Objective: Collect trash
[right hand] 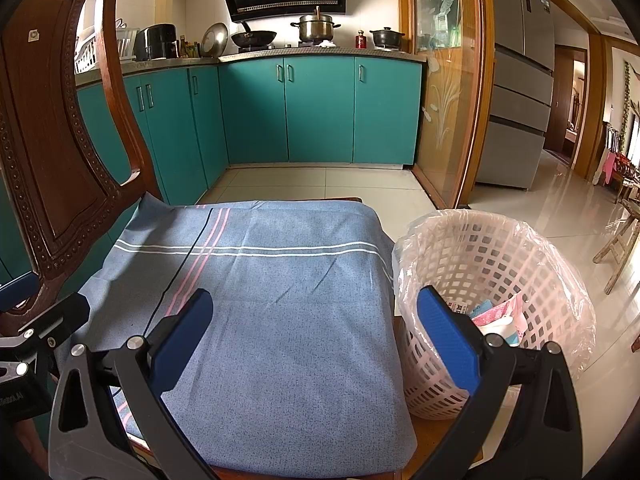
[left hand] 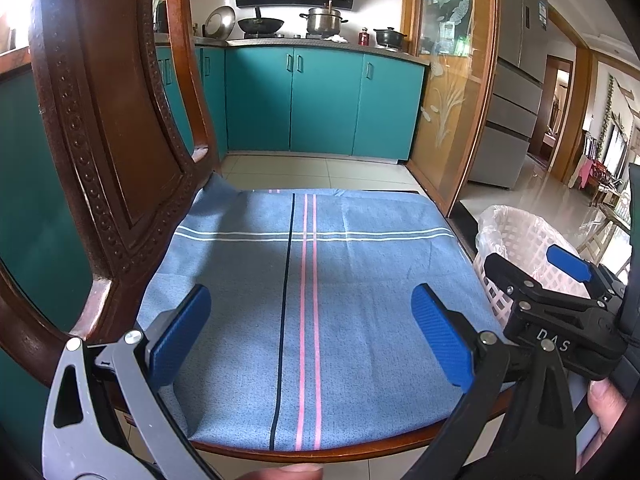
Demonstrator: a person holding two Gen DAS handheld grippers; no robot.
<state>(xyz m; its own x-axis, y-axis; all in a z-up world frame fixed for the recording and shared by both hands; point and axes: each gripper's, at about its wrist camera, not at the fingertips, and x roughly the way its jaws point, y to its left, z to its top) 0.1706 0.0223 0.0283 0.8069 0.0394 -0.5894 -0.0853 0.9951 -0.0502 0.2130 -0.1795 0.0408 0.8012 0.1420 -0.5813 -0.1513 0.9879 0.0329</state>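
**Both grippers idle over the chair seat**

Left gripper point(left hand: 310, 334) jaws apart, holding nothing; right gripper point(right hand: 316, 336) likewise, wide and empty; both above the blue cloth point(right hand: 260, 300) on the wooden chair point(right hand: 60, 140); trash point(right hand: 496, 316) lies inside the lined basket point(right hand: 500, 256) beside the seat.

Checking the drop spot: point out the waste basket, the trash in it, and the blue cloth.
waste basket point(right hand: 500, 264), right wrist view, inner lattice wall.
trash point(right hand: 498, 314), right wrist view, pink wrapper.
blue cloth point(right hand: 288, 320), right wrist view, bare middle.
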